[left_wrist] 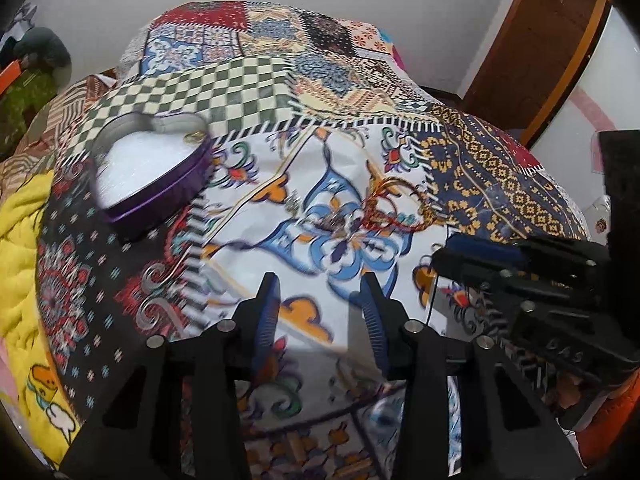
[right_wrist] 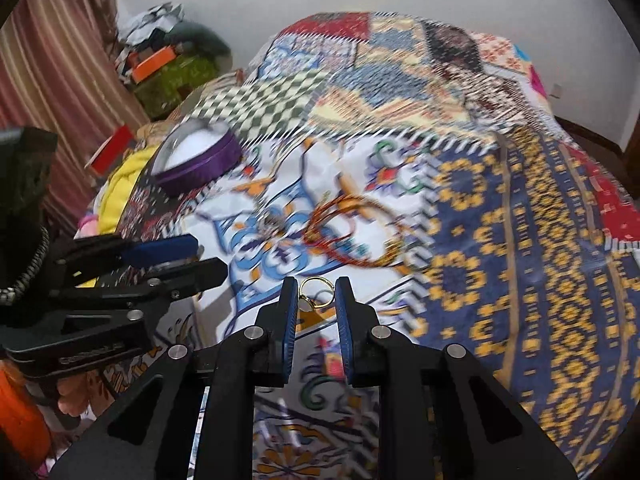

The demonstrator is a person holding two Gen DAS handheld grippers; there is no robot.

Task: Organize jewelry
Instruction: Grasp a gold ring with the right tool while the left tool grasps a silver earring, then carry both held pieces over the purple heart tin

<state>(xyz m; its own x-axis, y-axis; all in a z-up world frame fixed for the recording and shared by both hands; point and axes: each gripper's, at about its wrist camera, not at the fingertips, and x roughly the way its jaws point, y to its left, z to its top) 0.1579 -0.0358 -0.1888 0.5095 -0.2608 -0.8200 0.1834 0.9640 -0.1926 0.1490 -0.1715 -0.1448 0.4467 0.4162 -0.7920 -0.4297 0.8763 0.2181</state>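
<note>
A purple heart-shaped tin [left_wrist: 150,172] with white lining lies open on the patterned bedspread at the left; it also shows in the right wrist view [right_wrist: 196,160]. Red and gold bangles and necklaces [left_wrist: 400,208] lie in a loose pile mid-bed, also seen in the right wrist view [right_wrist: 356,232]. My right gripper [right_wrist: 317,296] is shut on a gold ring [right_wrist: 316,293] held between its tips. My left gripper [left_wrist: 320,296] is open and empty, short of the pile. The right gripper [left_wrist: 520,268] enters the left view from the right.
A yellow blanket [left_wrist: 20,248] lies at the bed's left edge. Bags and clutter [right_wrist: 168,60] sit by the striped curtain [right_wrist: 52,80]. A wooden door [left_wrist: 536,40] stands at the far right.
</note>
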